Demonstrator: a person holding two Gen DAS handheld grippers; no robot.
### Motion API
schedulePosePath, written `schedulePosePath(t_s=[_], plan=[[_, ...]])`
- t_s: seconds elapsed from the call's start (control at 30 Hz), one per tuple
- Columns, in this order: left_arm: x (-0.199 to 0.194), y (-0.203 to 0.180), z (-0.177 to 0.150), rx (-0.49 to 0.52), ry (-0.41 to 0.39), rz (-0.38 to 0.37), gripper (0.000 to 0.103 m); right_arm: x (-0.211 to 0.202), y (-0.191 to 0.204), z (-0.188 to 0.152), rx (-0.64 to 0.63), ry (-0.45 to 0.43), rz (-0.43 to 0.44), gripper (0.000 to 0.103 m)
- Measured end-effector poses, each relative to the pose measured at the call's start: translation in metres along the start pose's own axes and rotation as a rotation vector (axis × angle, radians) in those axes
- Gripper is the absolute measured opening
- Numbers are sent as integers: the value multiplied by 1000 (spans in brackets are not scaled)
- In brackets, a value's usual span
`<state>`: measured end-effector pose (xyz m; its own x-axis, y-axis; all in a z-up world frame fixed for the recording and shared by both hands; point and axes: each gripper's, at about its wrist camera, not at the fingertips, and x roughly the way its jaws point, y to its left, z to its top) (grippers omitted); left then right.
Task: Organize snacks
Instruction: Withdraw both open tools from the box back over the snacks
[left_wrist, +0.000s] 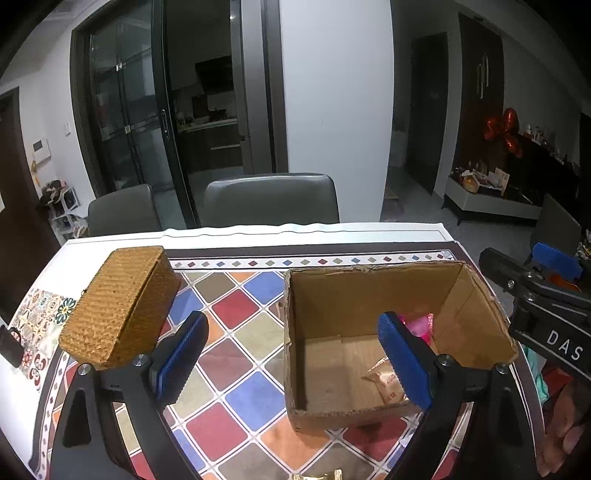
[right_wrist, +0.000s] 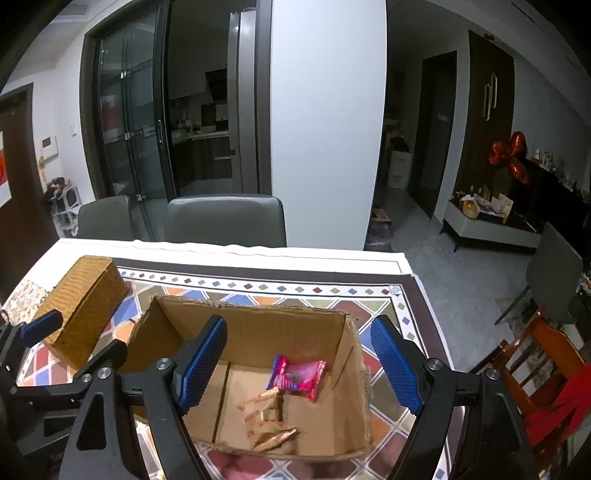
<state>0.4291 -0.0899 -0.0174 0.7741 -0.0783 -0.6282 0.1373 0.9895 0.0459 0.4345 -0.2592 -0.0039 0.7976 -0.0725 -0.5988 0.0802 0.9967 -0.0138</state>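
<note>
A pink, crinkled snack packet (right_wrist: 300, 376) and tan wrappers (right_wrist: 264, 411) with small red print, too small to read, are lying inside the open cardboard box (right_wrist: 258, 328) on the desk (right_wrist: 332, 273). The left claw (left_wrist: 291, 363) and right claw (right_wrist: 301, 369) are both gaping wide, gripping nothing. "DAS" is showing on the right claw's body.

We saw the cardboard box (right_wrist: 255, 332) on the table (right_wrist: 369, 267), a woven box (right_wrist: 83, 295) to its left. Inside the cardboard box lay a candy packet (right_wrist: 299, 376) behind some wrapped snacks (right_wrist: 264, 417); chairs (right_wrist: 225, 219) stood behind the table.
</note>
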Motion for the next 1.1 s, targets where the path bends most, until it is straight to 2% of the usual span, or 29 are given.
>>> schedulePosePath(t_s=[0.6, 0.97, 1.1], plan=[[-45, 0, -19, 0, -25, 28, 94, -53, -4, -21, 11, -44, -9, 81], [-71, -9, -36, 16, -40, 35, 94, -93, -8, -38, 10, -94, -50, 81], [-82, -13, -42, 19, -48, 32, 95, -105, -14, -45, 23, -108, -66, 86]])
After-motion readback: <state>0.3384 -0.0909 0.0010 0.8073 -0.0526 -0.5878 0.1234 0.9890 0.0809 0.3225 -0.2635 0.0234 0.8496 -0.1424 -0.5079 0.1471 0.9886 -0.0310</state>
